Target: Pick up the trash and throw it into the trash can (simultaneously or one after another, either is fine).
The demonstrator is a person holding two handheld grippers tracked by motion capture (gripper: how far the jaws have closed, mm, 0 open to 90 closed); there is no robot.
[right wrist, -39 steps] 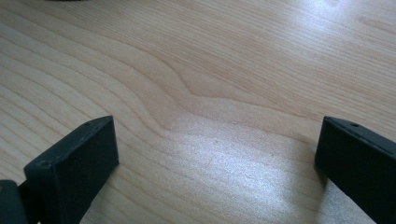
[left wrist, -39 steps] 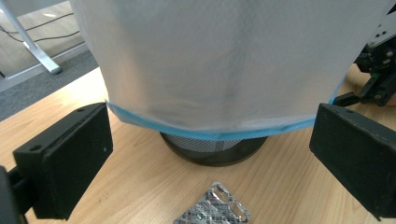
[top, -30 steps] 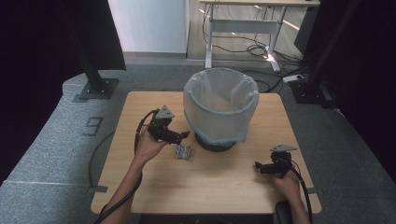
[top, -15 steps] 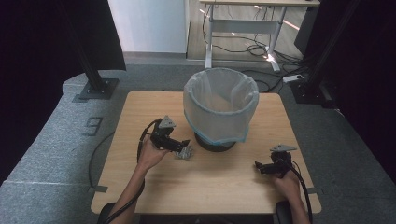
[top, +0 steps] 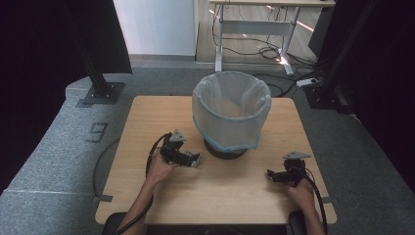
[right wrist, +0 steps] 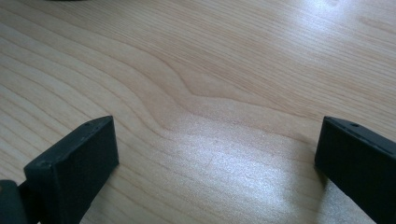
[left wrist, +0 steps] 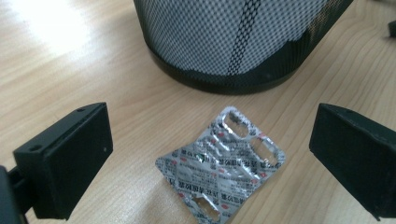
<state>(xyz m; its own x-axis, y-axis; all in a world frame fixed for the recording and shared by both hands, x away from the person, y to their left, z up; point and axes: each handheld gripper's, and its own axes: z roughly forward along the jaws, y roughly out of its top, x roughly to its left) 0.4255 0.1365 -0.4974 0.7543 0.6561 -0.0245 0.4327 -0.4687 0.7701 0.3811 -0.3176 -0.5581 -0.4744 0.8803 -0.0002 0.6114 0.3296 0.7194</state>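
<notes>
Jaws spread, the left gripper (left wrist: 212, 154) brackets an empty pill pack (left wrist: 220, 161) beside the bin (top: 231, 115), poised to grasp; the right gripper (top: 272, 174) rests open, idle.

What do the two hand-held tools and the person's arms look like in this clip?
Both are black, each topped by a grey three-cornered plate: left tool, right tool. The jaws are blocky, matte black. A black cable loops from the left one. The forearms are bare, no sleeves visible.
</notes>
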